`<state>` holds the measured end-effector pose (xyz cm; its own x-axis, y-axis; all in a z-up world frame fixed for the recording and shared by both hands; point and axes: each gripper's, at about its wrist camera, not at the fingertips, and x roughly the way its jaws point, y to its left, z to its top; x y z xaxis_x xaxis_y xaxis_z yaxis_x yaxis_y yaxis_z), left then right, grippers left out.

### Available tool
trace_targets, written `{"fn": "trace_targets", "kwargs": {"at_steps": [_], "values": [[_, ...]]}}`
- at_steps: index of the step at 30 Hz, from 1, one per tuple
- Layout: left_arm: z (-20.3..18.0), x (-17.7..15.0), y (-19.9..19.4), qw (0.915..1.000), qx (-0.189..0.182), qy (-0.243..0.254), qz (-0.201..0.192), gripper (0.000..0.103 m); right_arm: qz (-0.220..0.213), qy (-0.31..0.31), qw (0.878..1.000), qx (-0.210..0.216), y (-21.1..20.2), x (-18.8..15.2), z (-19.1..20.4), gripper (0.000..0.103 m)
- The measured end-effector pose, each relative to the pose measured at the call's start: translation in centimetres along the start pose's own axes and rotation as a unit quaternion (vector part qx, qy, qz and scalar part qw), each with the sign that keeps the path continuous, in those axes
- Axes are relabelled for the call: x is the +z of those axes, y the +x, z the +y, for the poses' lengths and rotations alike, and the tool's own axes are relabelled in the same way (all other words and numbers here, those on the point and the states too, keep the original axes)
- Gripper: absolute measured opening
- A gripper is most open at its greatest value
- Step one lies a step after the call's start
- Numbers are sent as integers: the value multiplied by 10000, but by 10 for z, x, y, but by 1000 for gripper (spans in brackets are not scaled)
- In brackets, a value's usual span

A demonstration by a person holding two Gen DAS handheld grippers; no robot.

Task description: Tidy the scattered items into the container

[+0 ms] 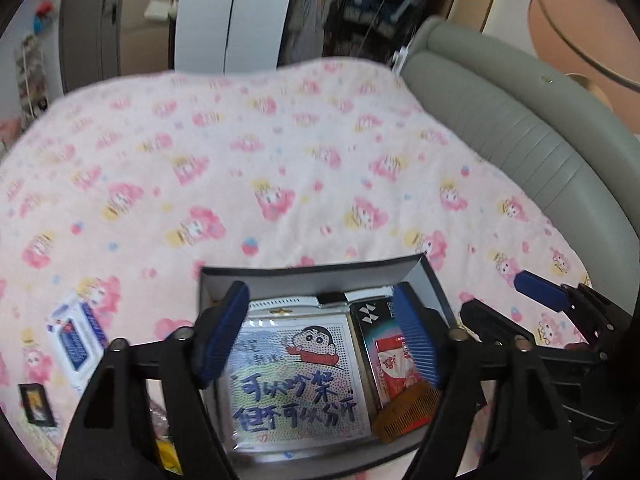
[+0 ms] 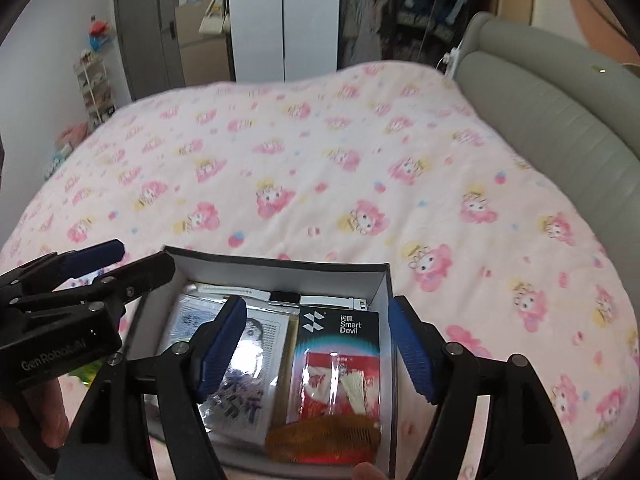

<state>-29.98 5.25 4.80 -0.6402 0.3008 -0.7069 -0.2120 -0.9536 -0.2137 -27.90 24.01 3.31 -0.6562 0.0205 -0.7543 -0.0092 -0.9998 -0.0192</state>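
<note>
An open grey box (image 1: 312, 276) sits on the pink blanket. Inside lie a cartoon packet (image 1: 296, 384), a black Smart Devil carton (image 2: 340, 324), a red packet (image 2: 340, 384), an amber comb (image 2: 324, 440) and a white watch band (image 2: 284, 296). My left gripper (image 1: 320, 290) hangs above the box, open, with nothing between its blue pads. My right gripper (image 2: 317, 302) hovers over the box's right half, also open and holding nothing. Each wrist view shows the other tool at its edge: the right gripper (image 1: 508, 300) and the left gripper (image 2: 146, 254).
To the left of the box, a blue-and-white packet (image 1: 78, 336) and a small black-framed card (image 1: 36, 404) lie on the blanket (image 1: 280, 160), with something yellow (image 1: 168, 456) near the box's corner. A grey padded headboard (image 1: 500, 120) bounds the right side. A hand (image 2: 32, 412) holds the left tool.
</note>
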Motion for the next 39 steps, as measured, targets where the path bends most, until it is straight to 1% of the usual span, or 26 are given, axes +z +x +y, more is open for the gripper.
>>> {"fn": "trace_targets", "kwargs": {"at_steps": [1,2,3,5,8,10,15,19,22,26,29,35,39], "values": [[-2,-1,-12,9999,49,64,-99,85,-60,27,10000,-5,-10,-2,1,73],[-4,-1,-24,9997,81,118,-185,91,-115,49,9999,-19,-21,-5,3,75],[-6,-2,-34,9995,104,150,-258,94,-169,65,9998,-30,-31,-7,4,76],[-9,-5,-56,9988,143,186,-440,94,-297,88,9995,-36,-52,-9,8,77],[-12,-11,-86,9976,251,167,-629,102,-501,96,9987,-40,-79,-15,14,83],[-13,-17,-103,9967,323,129,-731,102,-626,87,9980,-78,-98,-20,19,84],[-16,-37,-139,9949,457,113,-896,102,-812,73,9964,-227,-128,-35,28,87],[-14,-58,-162,9941,460,74,-982,102,-898,132,9956,-231,-146,-53,32,88],[-9,-76,-172,9936,577,81,-966,102,-939,310,9948,-250,-152,-70,30,88],[-5,-97,-178,9948,631,165,-787,102,-827,384,9955,-251,-154,-90,29,88],[-6,-109,-183,9945,697,201,-751,102,-753,459,9960,-136,-155,-97,30,88],[-7,-119,-193,9953,601,105,-746,102,-747,371,9965,0,-161,-105,39,88],[-9,-123,-195,9951,623,158,-746,102,-737,268,9969,-3,-164,-113,47,88]]}}
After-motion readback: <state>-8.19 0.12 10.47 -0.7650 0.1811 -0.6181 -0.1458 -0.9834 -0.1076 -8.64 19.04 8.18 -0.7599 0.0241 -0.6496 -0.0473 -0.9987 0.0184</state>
